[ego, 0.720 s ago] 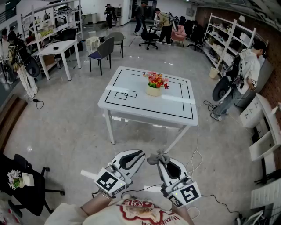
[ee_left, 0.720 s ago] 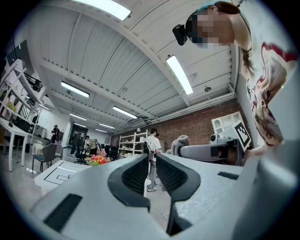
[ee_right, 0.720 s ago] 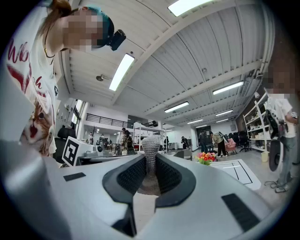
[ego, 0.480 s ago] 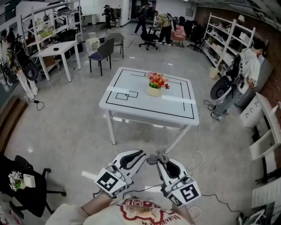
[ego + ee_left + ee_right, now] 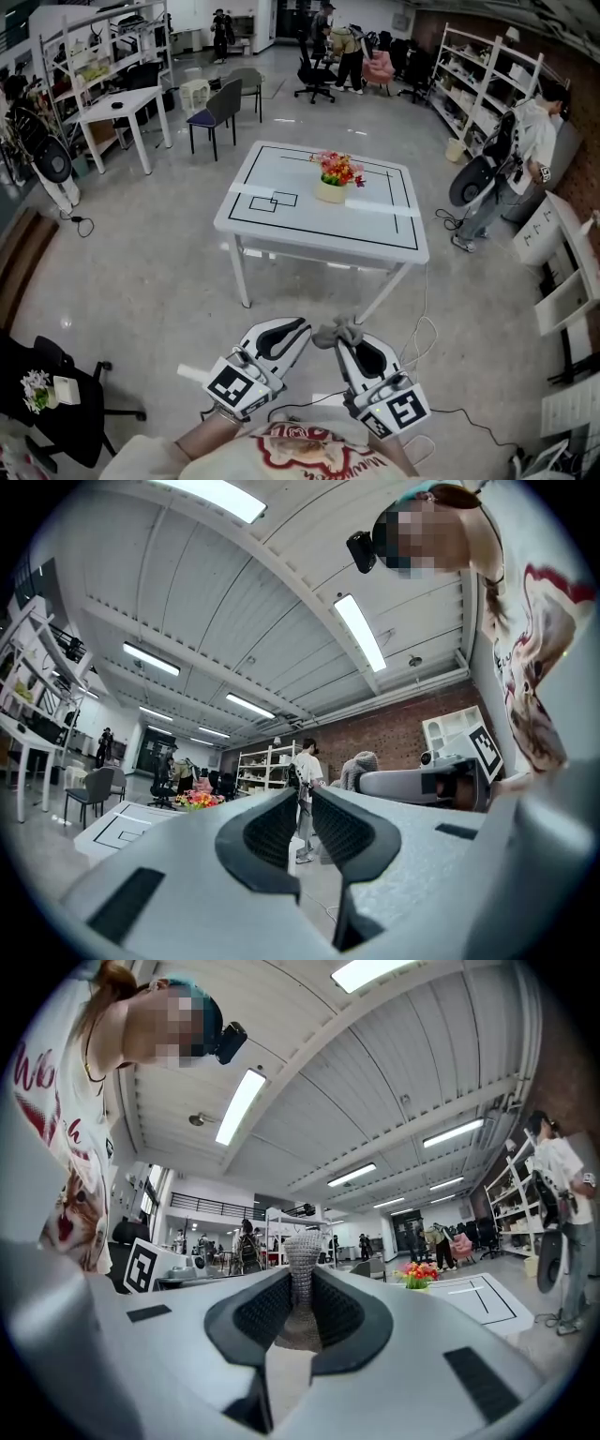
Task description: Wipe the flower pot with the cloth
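Observation:
The flower pot (image 5: 329, 193), cream with red and yellow flowers, stands on the white table (image 5: 281, 234) well ahead of me. Both grippers hang low over the floor, far short of the table. My right gripper (image 5: 341, 339) is shut on a grey cloth (image 5: 337, 332) that bunches out past its tips; in the right gripper view the cloth (image 5: 302, 1277) stands pinched between the pads, with the pot (image 5: 419, 1277) far off to the right. My left gripper (image 5: 300, 326) is shut with nothing in it; its own view shows the pot (image 5: 197, 801) distant at the left.
A person (image 5: 525, 141) stands by shelves at the right of the table. A dark chair (image 5: 220, 108) and a white desk (image 5: 117, 103) lie beyond at the left. A black office chair (image 5: 56, 398) is at my lower left. Cables (image 5: 422, 337) trail on the floor.
The head view has drifted slightly, so the table sits a little further right. Both grippers keep their pose, the cloth still in the right one.

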The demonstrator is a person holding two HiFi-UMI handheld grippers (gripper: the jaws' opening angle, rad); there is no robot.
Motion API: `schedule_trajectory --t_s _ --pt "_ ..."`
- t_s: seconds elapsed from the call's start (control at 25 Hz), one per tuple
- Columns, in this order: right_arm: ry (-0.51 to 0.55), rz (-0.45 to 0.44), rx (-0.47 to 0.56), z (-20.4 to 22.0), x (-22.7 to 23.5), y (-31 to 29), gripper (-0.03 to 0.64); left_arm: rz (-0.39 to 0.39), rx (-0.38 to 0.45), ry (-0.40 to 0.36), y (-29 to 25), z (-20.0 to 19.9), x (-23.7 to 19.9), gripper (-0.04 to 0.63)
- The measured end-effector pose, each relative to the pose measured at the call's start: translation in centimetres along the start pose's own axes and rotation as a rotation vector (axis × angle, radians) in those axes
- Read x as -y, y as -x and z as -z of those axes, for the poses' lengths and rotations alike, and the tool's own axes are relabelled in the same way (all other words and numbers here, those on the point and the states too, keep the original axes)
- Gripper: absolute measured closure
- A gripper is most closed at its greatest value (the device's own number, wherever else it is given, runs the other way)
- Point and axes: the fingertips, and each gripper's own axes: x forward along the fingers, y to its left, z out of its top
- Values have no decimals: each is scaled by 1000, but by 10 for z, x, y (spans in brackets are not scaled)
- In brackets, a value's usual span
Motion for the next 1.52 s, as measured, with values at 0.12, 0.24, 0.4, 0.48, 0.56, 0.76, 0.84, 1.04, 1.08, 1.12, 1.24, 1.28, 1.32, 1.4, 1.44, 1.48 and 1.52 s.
schedule_trajectory --t_s 0.12,0.24,0.4,0.48,0.56,0.76,0.84,1.04,1.08,1.12,1.24,1.28,1.32,1.4,1.44,1.48,1.52 --pt "5 12 -7 4 -3 0 566 2 -3 8 3 3 -2 538" --pt "-1 23 -8 4 -1 0 566 5 -4 18 2 6 -2 538" --pt "-15 38 -1 4 4 -1 566 7 -3 31 0 8 -6 538" --pt "-17 32 -4 5 6 -5 566 8 -1 35 -4 9 -8 538" --pt "-14 24 -5 4 10 -10 566 9 1 31 -8 8 -11 538" --pt "-7 0 11 2 26 -27 566 -11 9 17 -22 6 -28 538" --pt "-11 -2 13 4 36 -35 566 -20 2 10 -29 9 -38 538" --pt "-28 -10 9 12 67 -58 566 -40 7 -3 -55 13 -64 538" --pt "-26 -12 6 13 74 -63 566 -46 15 -7 -61 13 -69 538" --pt "-24 -13 3 14 82 -68 566 -51 17 -11 -68 13 -75 538" --pt "-26 -20 8 13 108 -84 566 -64 1 -12 -90 18 -93 538" --pt "-28 -24 10 13 117 -90 566 -69 -1 -12 -98 20 -99 538" --pt "-30 -28 10 13 126 -95 566 -74 -2 -12 -107 21 -105 538" --pt "-36 -33 10 12 145 -103 566 -80 -3 -14 -125 22 -115 538" --pt "-39 -33 12 10 155 -107 566 -82 0 -16 -134 21 -120 538" --pt "-41 -31 14 9 165 -111 566 -85 2 -17 -143 20 -125 538" --pt "-42 -30 17 7 175 -116 566 -87 3 -18 -152 20 -131 538"
